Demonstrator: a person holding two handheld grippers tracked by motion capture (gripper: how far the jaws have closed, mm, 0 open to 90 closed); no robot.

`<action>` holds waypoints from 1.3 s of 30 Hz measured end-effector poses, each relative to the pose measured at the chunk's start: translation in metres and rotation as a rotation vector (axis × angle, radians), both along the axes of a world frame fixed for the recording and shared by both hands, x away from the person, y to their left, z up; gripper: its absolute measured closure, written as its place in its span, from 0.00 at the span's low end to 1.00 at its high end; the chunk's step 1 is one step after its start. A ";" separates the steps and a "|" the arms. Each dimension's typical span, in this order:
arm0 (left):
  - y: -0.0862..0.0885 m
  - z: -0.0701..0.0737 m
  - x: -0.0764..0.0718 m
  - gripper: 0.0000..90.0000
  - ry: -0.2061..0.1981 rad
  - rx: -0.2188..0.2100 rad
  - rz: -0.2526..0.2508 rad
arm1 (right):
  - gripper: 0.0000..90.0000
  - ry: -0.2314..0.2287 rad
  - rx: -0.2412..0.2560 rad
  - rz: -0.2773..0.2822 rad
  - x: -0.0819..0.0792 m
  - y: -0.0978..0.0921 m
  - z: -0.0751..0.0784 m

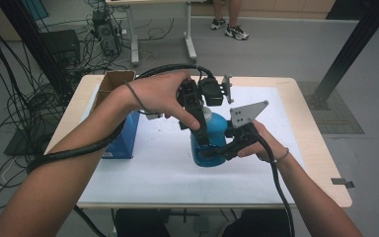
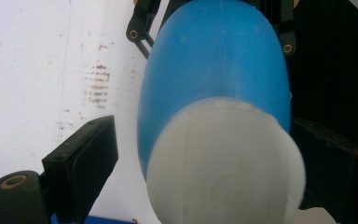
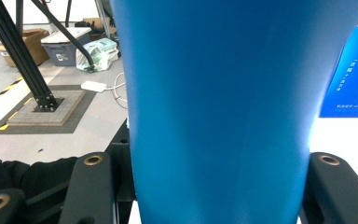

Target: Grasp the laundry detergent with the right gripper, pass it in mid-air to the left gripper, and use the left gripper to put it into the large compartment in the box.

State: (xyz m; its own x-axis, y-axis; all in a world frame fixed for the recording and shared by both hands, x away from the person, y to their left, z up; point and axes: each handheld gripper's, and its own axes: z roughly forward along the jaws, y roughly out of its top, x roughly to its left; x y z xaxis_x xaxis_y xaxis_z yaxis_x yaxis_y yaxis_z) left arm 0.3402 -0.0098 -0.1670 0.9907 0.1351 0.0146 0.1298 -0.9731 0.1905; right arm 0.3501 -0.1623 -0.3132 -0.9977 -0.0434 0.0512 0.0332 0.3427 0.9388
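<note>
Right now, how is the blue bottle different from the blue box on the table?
The blue bottle is round with a white cap; the blue box is flat-sided with white print. The bottle stands between both grippers, the right gripper shut on its body and the left gripper open around its cap; the box sits untouched further left. The bottle is closed by its cap; the box's top looks open. Both are blue and stand upright on the white mat.

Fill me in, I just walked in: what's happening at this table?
A person works a gripper in each hand on a blue bottle standing on the white mat. The right gripper clasps its body low down. The left gripper comes from above, jaws open around the white cap. A blue box sits alongside.
</note>
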 end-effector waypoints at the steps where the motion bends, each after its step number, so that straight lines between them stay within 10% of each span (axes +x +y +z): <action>1: 0.000 0.000 0.000 0.12 0.000 -0.001 -0.001 | 0.48 0.000 -0.001 0.000 0.000 0.000 0.000; 39: -0.005 0.003 0.003 0.36 0.025 0.006 -0.012 | 0.48 -0.004 0.005 0.003 0.000 0.001 0.001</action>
